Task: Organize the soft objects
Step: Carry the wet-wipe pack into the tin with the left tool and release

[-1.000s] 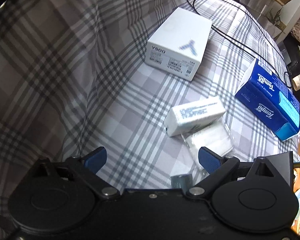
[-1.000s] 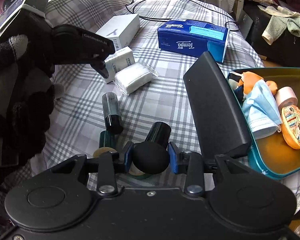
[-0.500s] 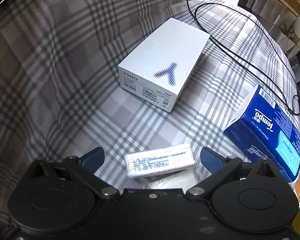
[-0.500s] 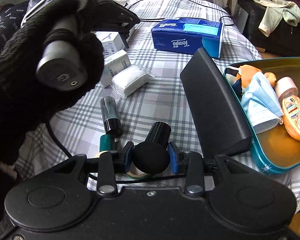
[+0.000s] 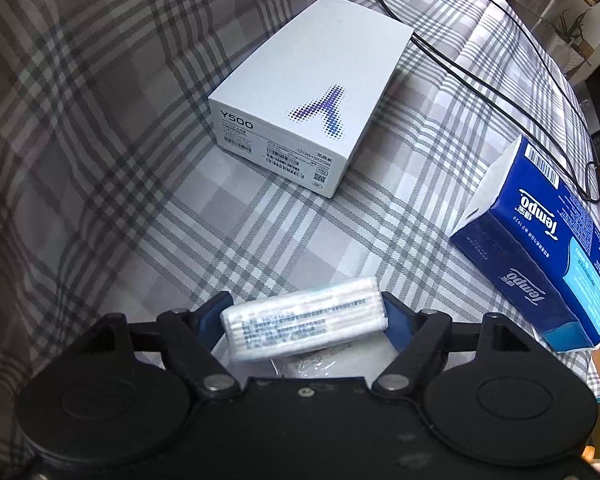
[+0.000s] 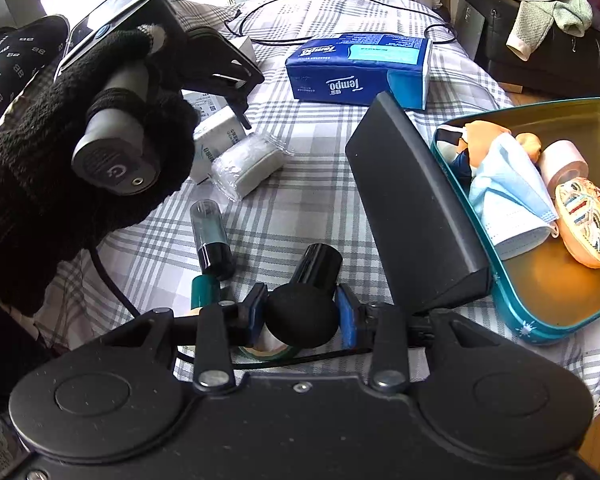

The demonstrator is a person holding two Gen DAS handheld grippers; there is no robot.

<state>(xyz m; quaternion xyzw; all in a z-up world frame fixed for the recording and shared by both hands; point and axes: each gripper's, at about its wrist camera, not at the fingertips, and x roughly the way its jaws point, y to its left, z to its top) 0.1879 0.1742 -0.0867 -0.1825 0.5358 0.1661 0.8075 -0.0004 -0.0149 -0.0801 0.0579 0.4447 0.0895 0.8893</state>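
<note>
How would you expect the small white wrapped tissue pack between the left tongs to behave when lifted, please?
The small white wrapped tissue pack probably squashes slightly: layered sheets show along its edge. Likely light for its size. Its glossy film may slip between the left tongs.

1. White tissue pack [image 5: 305, 324], printed text on its face, lying crosswise between the left hand-held gripper [image 5: 306, 314] fingers; tilted slightly
2. Clear-wrapped white pad pack [image 6: 249, 164] flat just beside it

Grey-white plaid cloth [image 5: 260, 216], white box [image 5: 312, 92], blue tissue pack [image 5: 540, 248], teal tin [image 6: 540, 320].
</note>
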